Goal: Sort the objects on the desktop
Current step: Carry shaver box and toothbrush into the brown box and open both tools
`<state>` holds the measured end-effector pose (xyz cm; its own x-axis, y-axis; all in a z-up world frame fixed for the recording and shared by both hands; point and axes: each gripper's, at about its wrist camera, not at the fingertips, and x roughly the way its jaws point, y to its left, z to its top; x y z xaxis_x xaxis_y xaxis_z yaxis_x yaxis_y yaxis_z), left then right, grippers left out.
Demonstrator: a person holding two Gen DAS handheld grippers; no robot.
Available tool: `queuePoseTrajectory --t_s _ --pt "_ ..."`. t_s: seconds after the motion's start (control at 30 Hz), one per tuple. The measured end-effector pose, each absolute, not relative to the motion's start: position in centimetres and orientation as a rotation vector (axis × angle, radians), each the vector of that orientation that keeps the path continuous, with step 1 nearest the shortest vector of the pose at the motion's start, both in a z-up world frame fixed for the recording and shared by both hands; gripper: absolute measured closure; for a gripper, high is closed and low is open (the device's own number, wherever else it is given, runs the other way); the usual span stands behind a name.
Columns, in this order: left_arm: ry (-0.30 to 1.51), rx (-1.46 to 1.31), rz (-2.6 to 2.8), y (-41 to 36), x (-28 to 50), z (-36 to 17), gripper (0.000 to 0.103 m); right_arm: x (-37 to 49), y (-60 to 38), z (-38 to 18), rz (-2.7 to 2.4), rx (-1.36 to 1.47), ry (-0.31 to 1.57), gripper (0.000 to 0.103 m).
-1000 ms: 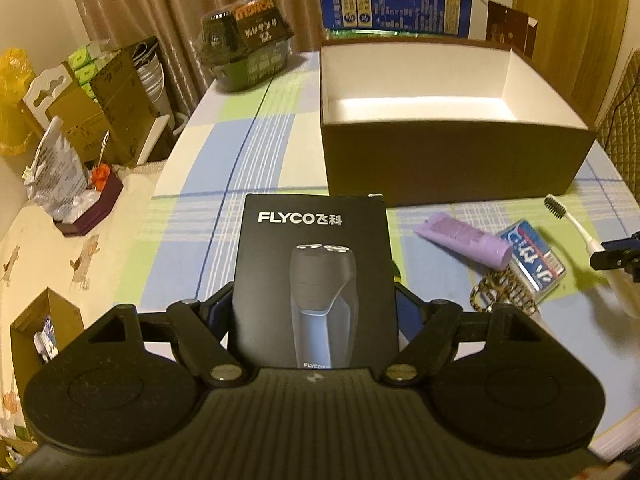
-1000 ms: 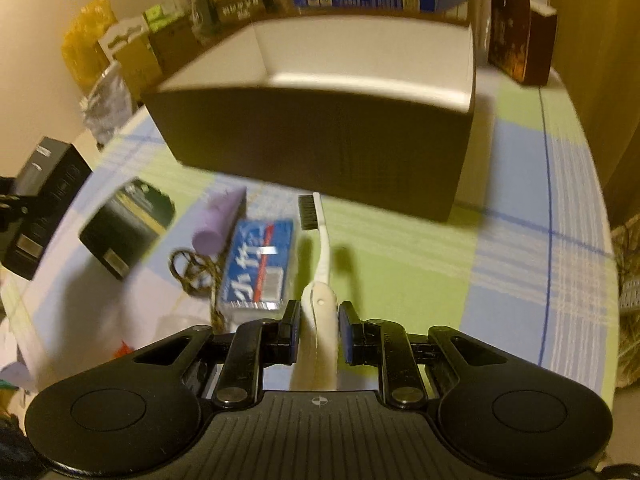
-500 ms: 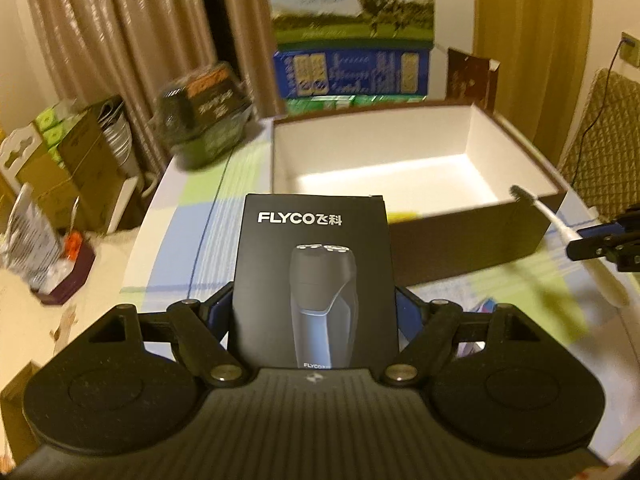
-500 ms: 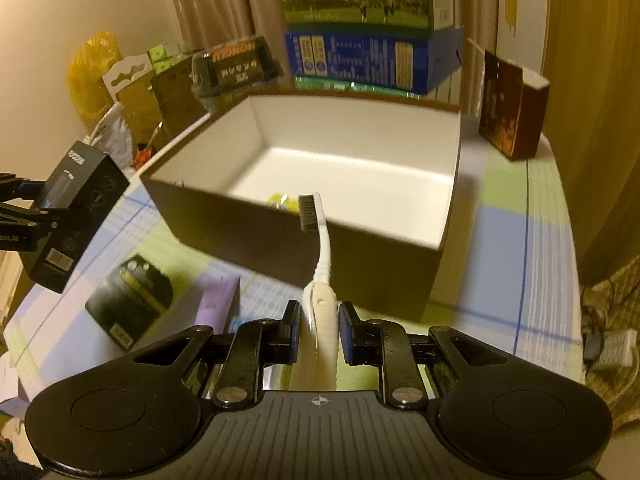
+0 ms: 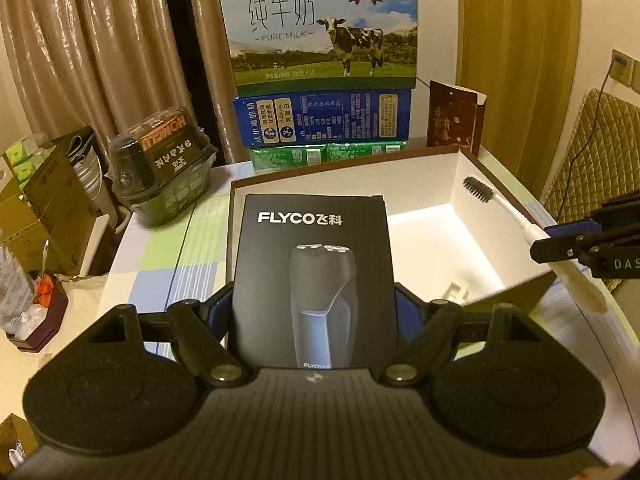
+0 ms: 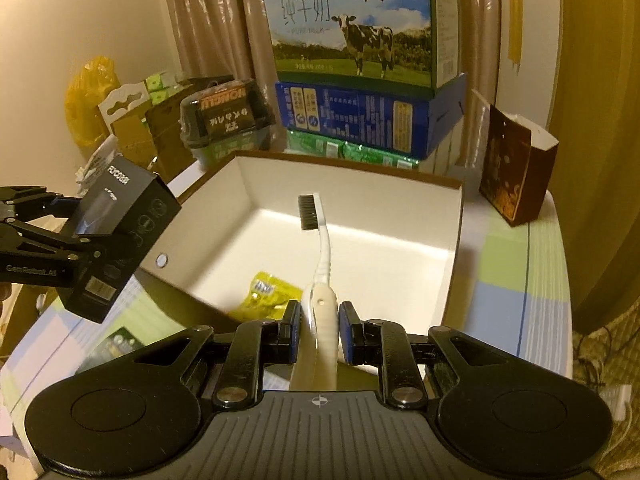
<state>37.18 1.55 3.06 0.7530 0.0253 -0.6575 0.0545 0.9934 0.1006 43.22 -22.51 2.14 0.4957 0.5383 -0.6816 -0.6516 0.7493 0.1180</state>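
The left tongs (image 5: 314, 312) are spread wide and pinch the black shaver box (image 5: 314, 276) by its two side faces, held upright at the near left rim of the open storage box (image 5: 516, 196), which lies at twelve o'clock from that camera. The shaver box looks like stiff printed card, light for its bulk and smooth-sided, so the side faces low down are a sound place to grip; squeezing harder would likely dent it. The right tongs (image 6: 318, 330) are nearly pressed together on the handle of the white toothbrush (image 6: 320, 264), whose dark bristle head points to twelve o'clock over the storage box's white floor. The toothbrush should be light, hard and slick, with a thin neck that would flex, so the thick handle is the right place to take it. A yellow packet (image 6: 268, 292) already lies inside the storage box, at about ten o'clock from the right tongs. The bench (image 5: 160, 264) wears a checked cloth of green, blue and white, which could drag or wrinkle under anything slid along it. At the far edge stand stacked milk cartons (image 5: 324, 24), a brown paper bag (image 6: 516, 172) at two o'clock in the right view, and a wrapped dark package (image 5: 164, 160) at ten o'clock in the left view, with curtains (image 5: 80, 40) behind.
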Motion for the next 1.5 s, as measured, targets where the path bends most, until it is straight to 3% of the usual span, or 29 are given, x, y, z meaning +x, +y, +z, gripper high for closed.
queuePoseTrajectory --t_s 0.77,1.17,1.5 --pt "0.85 0.14 0.003 1.5 49.0 -2.6 0.026 53.7 -18.7 -3.0 0.631 -0.233 0.896 0.086" --pt "0.961 0.21 0.005 1.1 53.1 -6.9 0.026 55.4 -16.8 -6.3 0.614 -0.353 0.942 0.086" --pt "0.957 0.234 0.013 0.8 54.1 -7.3 0.026 55.9 -16.1 -7.1 0.613 -0.384 0.958 0.086"
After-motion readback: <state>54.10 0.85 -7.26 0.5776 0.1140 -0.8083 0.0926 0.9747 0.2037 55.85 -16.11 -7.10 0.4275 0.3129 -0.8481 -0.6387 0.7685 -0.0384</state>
